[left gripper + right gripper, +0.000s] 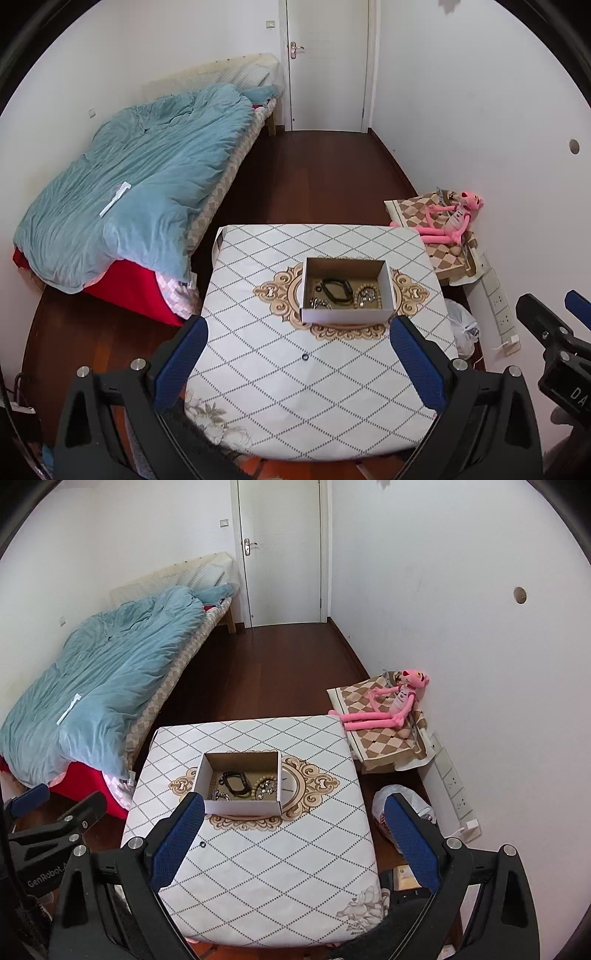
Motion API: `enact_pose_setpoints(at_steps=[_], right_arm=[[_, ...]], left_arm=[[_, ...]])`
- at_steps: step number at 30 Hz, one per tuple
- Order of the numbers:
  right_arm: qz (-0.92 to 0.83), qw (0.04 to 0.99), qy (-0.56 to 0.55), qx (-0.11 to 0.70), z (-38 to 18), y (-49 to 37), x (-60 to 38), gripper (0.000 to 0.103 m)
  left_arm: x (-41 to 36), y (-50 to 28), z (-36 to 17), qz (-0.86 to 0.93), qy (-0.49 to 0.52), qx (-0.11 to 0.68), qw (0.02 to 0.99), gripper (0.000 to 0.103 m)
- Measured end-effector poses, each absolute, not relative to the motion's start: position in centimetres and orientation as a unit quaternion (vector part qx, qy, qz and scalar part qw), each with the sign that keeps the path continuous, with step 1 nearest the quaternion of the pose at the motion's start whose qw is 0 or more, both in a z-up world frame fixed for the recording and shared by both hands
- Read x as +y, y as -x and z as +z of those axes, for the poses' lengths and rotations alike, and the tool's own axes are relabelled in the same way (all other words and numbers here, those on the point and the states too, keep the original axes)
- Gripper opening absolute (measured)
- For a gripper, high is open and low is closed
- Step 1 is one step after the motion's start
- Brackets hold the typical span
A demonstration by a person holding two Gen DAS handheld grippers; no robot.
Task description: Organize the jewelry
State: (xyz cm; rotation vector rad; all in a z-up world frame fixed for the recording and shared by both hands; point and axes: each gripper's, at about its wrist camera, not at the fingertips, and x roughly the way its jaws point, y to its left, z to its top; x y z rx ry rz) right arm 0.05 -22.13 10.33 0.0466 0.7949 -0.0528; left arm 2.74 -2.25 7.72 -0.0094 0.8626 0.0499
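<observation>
Left hand-held gripper (297,363), right hand-held gripper (293,836): both wide open, empty. Small black ring (305,357) lies loose on the patterned bench (258,406). Likely next: pinch it into the open cardboard box (345,315).

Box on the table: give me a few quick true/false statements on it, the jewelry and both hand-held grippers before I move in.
1. The cardboard box is open with jewelry inside. True.
2. A small black ring lies on the table, outside the box. True.
3. The left hand-held gripper is shut on a bracelet. False: its jaws are spread wide and hold nothing.
4. The right hand-held gripper is open and empty. True.
5. The black band lies on the table beside the box. False: it is inside the box.
6. The pink plush toy sits on the table. False: it lies on a checkered cushion by the wall.
</observation>
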Motion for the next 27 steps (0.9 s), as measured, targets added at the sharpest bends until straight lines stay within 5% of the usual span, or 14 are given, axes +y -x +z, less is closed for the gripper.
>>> enact_pose_setpoints(at_steps=[27], right_arm=[[-0.02, 0.884, -0.006, 0.466, 4.9, -10.1, -21.5, 0.102]], left_arm=[[-2.5, -9.9, 4.2, 0.031, -0.002, 0.48, 0.877, 0.1]])
